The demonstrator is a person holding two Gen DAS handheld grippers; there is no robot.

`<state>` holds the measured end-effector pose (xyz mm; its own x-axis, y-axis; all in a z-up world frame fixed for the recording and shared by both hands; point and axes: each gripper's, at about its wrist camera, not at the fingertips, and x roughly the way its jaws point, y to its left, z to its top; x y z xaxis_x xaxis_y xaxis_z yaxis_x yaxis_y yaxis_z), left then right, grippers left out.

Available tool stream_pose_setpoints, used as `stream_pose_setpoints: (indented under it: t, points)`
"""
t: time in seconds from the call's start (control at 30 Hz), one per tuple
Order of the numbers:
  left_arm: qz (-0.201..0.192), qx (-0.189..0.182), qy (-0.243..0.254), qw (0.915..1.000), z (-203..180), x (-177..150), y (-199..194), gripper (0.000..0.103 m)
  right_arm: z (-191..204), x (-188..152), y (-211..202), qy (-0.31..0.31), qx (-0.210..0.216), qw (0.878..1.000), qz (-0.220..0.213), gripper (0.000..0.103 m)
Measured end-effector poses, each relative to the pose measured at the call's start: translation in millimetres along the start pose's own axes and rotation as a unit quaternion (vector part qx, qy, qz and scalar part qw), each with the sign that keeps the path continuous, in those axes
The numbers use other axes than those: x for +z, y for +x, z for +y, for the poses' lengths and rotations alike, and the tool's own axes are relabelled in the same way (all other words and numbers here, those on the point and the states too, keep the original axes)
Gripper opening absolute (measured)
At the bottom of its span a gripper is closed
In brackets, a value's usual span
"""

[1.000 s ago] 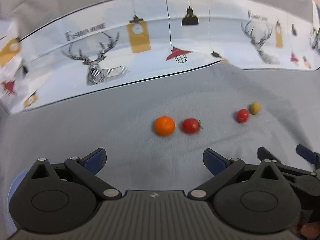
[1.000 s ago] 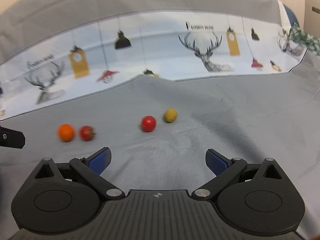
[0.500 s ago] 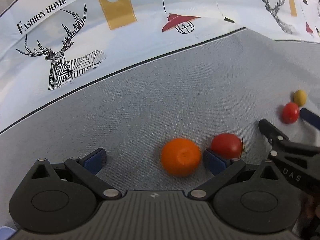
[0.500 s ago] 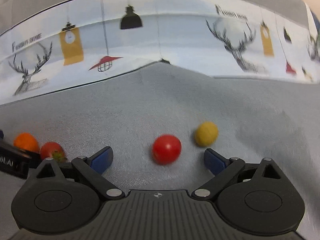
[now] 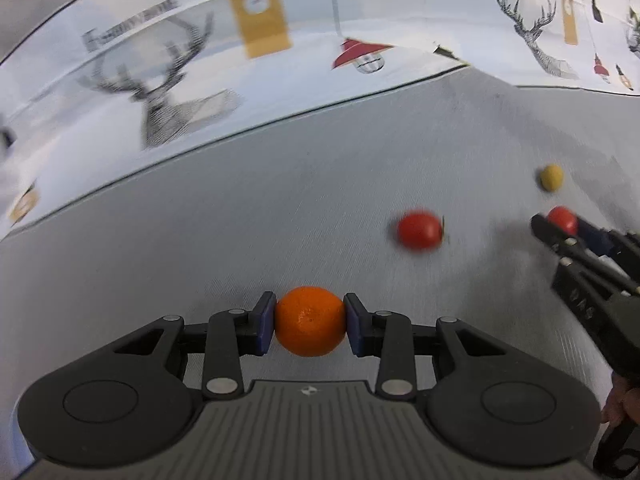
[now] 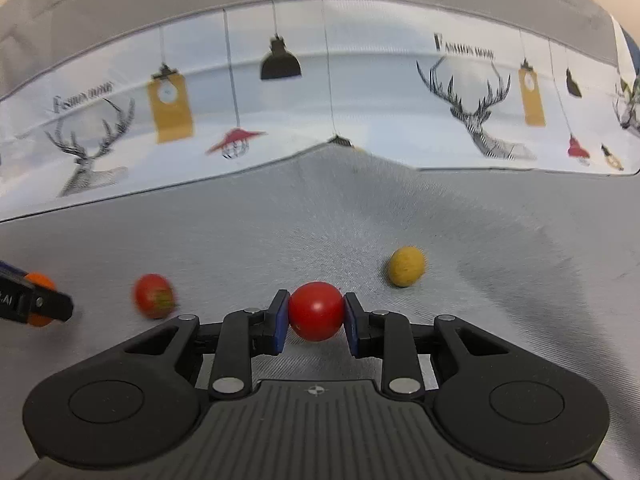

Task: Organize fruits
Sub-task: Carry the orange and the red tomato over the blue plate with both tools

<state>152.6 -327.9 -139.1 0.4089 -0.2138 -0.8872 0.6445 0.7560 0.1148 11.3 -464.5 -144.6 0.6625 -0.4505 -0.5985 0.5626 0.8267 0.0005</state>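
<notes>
Left claw (image 5: 310, 322): jaws closing, pads against orange (image 5: 310, 321), low over grey surface (image 5: 240, 240).
Right claw (image 6: 315, 312): clenched on red tomato (image 6: 315, 311).
Loose: stemmed tomato (image 5: 418, 229), yellow fruit (image 6: 407, 266).
Axis: all round, none discernible.

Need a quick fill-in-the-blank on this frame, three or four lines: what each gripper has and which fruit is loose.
1. The left gripper has its pads on the ____ fruit.
2. The right gripper is shut on a smooth ____ fruit.
3. The small yellow fruit lies on the grey ____.
4. The red fruit with a green stem is held by ____ gripper.

Missing words: orange; red; cloth; neither
</notes>
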Motion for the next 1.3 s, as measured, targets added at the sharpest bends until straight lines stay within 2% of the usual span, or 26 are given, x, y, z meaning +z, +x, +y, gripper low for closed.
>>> stream_pose_setpoints:
  t: [0.17,0.4,0.7,1.0,1.3]
  points:
    - [0.010,0.004,-0.009,0.9999,7,-43,-67,0.040,9,-6,-70,0.009,0.031,0.999,0.003,0.030]
    - [-0.018,0.014,-0.014,0.9996,25,-105,-162,0.040,36,-21,-170,0.012,0.103,0.994,0.020,0.030]
    - [-0.038,0.044,-0.059,0.9966,74,-187,-249,0.040,91,-29,-281,-0.025,0.188,0.982,0.007,0.030]
    - [-0.067,0.062,-0.116,0.9891,118,-264,-300,0.040,147,-52,-355,-0.093,0.235,0.968,0.000,0.030]
    - [-0.103,0.053,-0.146,0.9825,133,-302,-333,0.040,169,-65,-399,-0.133,0.231,0.964,-0.025,0.030]
